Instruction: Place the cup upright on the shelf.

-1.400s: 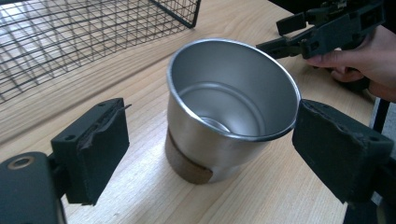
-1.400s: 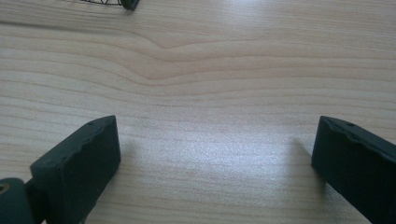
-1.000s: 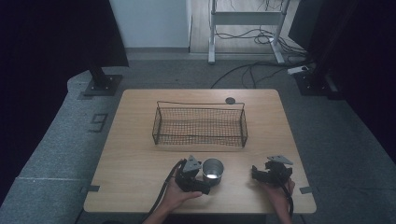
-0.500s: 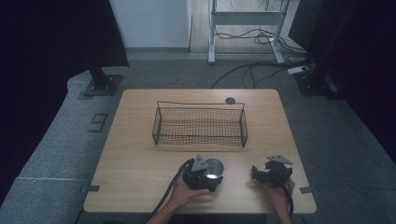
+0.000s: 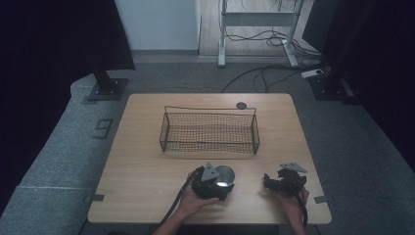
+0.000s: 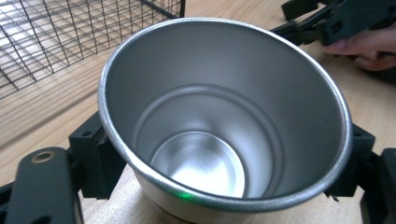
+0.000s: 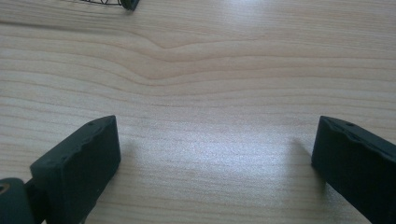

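Observation:
A steel cup (image 5: 225,174) (image 6: 205,140) stands near the table's front edge, just in front of the black wire basket (image 5: 209,129). My left gripper (image 5: 221,182) (image 6: 224,154) is shut on it, one black jaw pressed against each side of the cup's wall. The cup's inside is bare metal with nothing in it. To the right, my right gripper (image 5: 269,182) (image 7: 215,140) rests low over bare wood, open with nothing between its jaws. In the left gripper view, the right gripper (image 6: 336,21) and its hand (image 6: 369,46) show beyond the cup's rim.
The wire basket (image 6: 56,37) is empty and takes up the middle of the table (image 5: 147,161). A small dark disc (image 5: 241,105) lies at the far edge. On the floor are cables (image 5: 264,73) and a stand base (image 5: 105,88).
My left gripper has slid right and brought its jaws around the steel cup, shutting on it. The right gripper has stayed where it was.

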Available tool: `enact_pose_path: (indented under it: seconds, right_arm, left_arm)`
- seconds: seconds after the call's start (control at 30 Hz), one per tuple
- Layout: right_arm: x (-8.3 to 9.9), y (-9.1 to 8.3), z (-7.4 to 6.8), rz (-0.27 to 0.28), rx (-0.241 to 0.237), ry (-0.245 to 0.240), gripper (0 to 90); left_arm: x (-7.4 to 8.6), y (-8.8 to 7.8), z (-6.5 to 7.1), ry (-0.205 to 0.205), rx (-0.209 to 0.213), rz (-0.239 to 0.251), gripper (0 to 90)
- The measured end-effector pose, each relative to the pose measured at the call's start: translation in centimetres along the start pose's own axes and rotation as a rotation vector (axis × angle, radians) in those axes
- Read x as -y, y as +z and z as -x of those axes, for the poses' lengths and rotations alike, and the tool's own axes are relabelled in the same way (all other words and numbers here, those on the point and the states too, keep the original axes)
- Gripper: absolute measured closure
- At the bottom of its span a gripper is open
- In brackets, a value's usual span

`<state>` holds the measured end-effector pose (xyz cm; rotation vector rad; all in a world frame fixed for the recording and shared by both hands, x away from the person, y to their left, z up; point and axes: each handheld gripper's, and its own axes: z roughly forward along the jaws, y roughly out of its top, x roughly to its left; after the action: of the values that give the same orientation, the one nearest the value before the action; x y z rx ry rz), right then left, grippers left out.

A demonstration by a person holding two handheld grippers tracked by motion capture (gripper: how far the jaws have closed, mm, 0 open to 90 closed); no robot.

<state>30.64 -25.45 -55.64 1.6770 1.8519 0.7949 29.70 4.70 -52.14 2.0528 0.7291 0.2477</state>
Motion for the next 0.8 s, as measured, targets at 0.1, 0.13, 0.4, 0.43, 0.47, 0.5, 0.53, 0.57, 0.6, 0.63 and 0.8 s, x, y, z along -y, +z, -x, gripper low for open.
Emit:
enact_pose_path:
  seconds: [0.1, 0.13, 0.4, 0.43, 0.47, 0.5, 0.53, 0.57, 0.6, 0.63, 0.8]
  right_arm:
    - [0.0, 0.0, 0.0, 0.0, 0.0, 0.001, 1.1]
    - [0.0, 0.0, 0.0, 0.0, 0.0, 0.0, 1.1]
    - [0.0, 0.0, 0.0, 0.0, 0.001, 0.0, 1.0]
    - [0.0, 0.0, 0.0, 0.0, 0.001, 0.0, 1.0]
    - [0.0, 0.0, 0.0, 0.0, 0.001, 0.0, 1.0]
    - [0.0, 0.0, 0.0, 0.0, 0.001, 0.0, 1.0]
    - [0.0, 0.0, 0.0, 0.0, 0.001, 0.001, 1.0]
    - [0.0, 0.0, 0.0, 0.0, 0.0, 0.001, 1.0]
    - [0.0, 0.0, 0.0, 0.0, 0.0, 0.001, 1.0]
    - [0.0, 0.0, 0.0, 0.0, 0.0, 0.001, 1.0]
    - [0.0, 0.0, 0.0, 0.0, 0.001, 0.001, 1.0]
  left_arm:
    - [-0.4, -0.7, -0.1, 0.0, 0.011, 0.016, 17.7]
    - [-0.5, -0.9, -0.2, 0.001, 0.009, 0.02, 17.7]
    - [-1.4, -2.6, -0.8, 0.01, -0.01, 0.046, 17.7]
    - [-1.5, -2.6, -0.9, 0.008, -0.012, 0.047, 17.7]
    - [-1.6, -2.7, -1.0, 0.01, -0.014, 0.047, 17.7]
    - [-1.7, -2.8, -1.1, 0.01, -0.017, 0.047, 17.7]
    - [-1.7, -2.9, -1.2, 0.009, -0.017, 0.049, 17.7]
    - [-1.8, -2.9, -1.3, 0.006, -0.016, 0.048, 17.7]
    - [-1.8, -3.0, -1.3, 0.003, -0.016, 0.049, 17.7]
    - [-1.8, -3.1, -1.4, 0.0, -0.014, 0.047, 17.7]
    - [-2.1, -3.6, -1.8, -0.008, -0.017, 0.059, 17.7]
